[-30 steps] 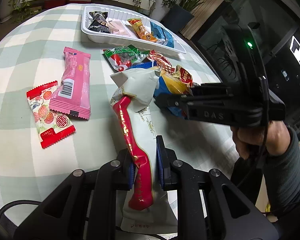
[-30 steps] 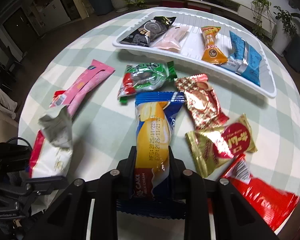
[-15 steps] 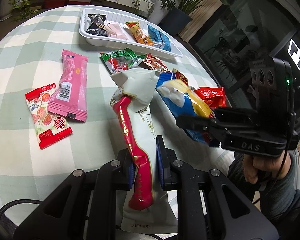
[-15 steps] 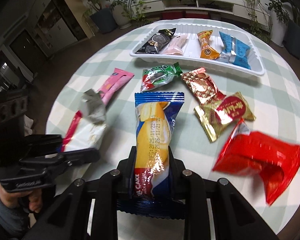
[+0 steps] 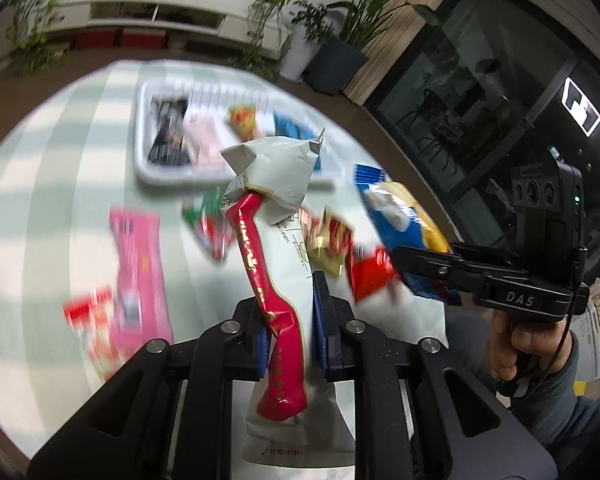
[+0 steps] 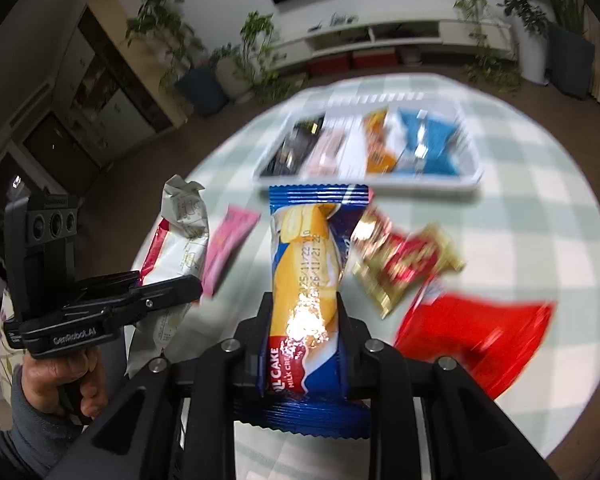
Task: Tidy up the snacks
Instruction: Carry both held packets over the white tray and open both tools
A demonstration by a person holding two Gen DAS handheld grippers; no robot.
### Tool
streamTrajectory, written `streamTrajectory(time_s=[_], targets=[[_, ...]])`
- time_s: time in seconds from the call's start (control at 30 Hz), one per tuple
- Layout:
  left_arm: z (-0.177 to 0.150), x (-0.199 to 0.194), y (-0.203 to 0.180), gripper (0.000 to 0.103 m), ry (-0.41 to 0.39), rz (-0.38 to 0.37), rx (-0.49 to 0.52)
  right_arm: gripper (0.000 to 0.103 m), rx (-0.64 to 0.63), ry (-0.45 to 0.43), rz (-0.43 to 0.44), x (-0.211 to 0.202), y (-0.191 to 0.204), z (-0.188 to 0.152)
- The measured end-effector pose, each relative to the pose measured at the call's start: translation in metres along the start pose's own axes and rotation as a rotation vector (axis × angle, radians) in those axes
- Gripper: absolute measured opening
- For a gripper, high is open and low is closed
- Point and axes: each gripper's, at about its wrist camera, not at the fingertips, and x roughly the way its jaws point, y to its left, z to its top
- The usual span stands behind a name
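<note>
Both packets have come up off the bench since a second ago. I have the white-and-red packet (image 5: pixel 274 276) clamped in my left fingers (image 5: pixel 290 320), and the blue-and-yellow cake packet (image 6: pixel 306 280) clamped in my right fingers (image 6: pixel 302 340); both hang above the near half of the bench (image 5: pixel 40 200). Beyond them lies the white tray (image 6: pixel 474 172) at the far edge, four snacks inside. Loose snacks lie between, blurred.

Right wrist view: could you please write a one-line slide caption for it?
Right gripper holds a blue cake pack above the table, facing the snack tray.
</note>
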Motion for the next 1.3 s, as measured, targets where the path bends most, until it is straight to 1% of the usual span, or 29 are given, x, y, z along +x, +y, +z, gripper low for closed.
streamTrajectory(time_s=[0.13,0.2,0.3,0.37,0.43,0.53,0.7,0.8,1.03,1.3], targets=[[0.046,0.002,-0.003,0.016,-0.027,0.020,0.039,0.027,0.011,-0.076,-0.031,-0.023,-0.012,0.037],[0.071,0.006,-0.003,0.016,-0.033,0.029,0.053,0.027,0.008,-0.117,-0.049,-0.031,-0.016,0.062],[0.112,0.024,-0.001,0.016,-0.017,0.046,0.064,0.027,0.016,-0.150,-0.053,-0.030,-0.021,0.097],[0.133,0.038,0.004,0.016,-0.005,0.056,0.059,0.027,0.020,-0.152,-0.065,-0.017,-0.023,0.122],[0.154,0.055,0.008,0.016,0.005,0.072,0.053,0.027,0.021,-0.145,-0.076,-0.001,-0.024,0.138],[0.177,0.086,0.021,0.016,0.032,0.093,0.034,0.027,0.030,-0.098,-0.095,0.038,-0.029,0.156],[0.191,0.133,0.044,0.016,0.075,0.131,-0.001,0.027,0.057,-0.011,-0.146,0.094,-0.045,0.162],[0.185,0.149,0.055,0.016,0.086,0.146,-0.011,0.027,0.061,0.016,-0.176,0.117,-0.054,0.160],[0.174,0.182,0.076,0.016,0.114,0.177,-0.027,0.027,0.079,0.036,-0.206,0.141,-0.067,0.161],[0.171,0.194,0.087,0.016,0.115,0.202,-0.044,0.027,0.069,0.061,-0.219,0.161,-0.067,0.157]])
